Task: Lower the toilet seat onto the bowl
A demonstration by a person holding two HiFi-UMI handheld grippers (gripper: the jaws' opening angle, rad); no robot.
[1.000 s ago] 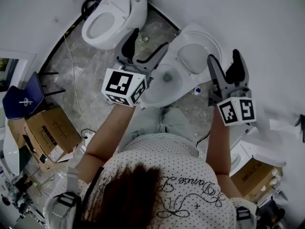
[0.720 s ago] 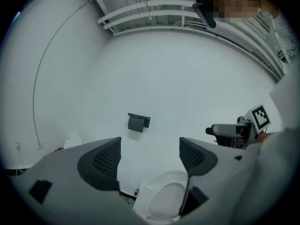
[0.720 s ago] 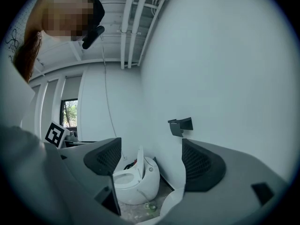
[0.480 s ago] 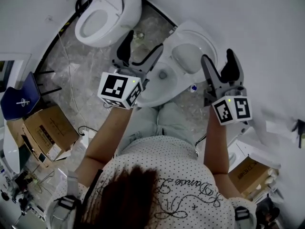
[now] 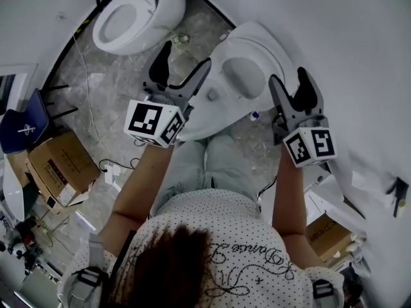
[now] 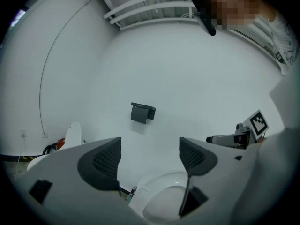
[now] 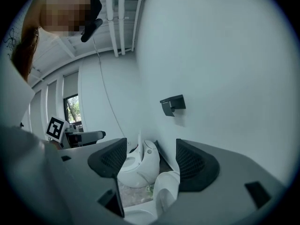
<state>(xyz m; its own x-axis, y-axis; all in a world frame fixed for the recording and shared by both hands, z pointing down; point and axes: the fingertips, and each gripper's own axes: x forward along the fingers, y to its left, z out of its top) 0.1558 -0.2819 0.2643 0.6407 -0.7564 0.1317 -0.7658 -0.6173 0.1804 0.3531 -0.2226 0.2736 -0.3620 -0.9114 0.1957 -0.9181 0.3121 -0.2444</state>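
Observation:
A white toilet stands against the wall, with its bowl [image 5: 204,111] below my hands. Its seat and lid [image 5: 247,66] are raised towards the wall. My left gripper [image 5: 185,56] hangs open over the bowl's left rim with nothing between its jaws; in the left gripper view [image 6: 147,158] the seat [image 6: 161,198] lies below them. My right gripper [image 5: 288,77] is just right of the raised seat. Its jaws are closing and are still apart. In the right gripper view [image 7: 152,161] the raised seat's edge [image 7: 166,191] shows low beyond the pads, which do not press on it.
A second white toilet [image 5: 131,11] stands at the far left, also seen in the right gripper view [image 7: 140,165]. A dark paper holder [image 6: 142,112] hangs on the wall. Cardboard boxes [image 5: 58,169] and cables lie on the marble floor at the left; more boxes [image 5: 327,233] stand at the right.
Both grippers have moved forward towards the toilet and the wall. The right gripper has come in beside the raised seat, and its jaws look slightly narrower.

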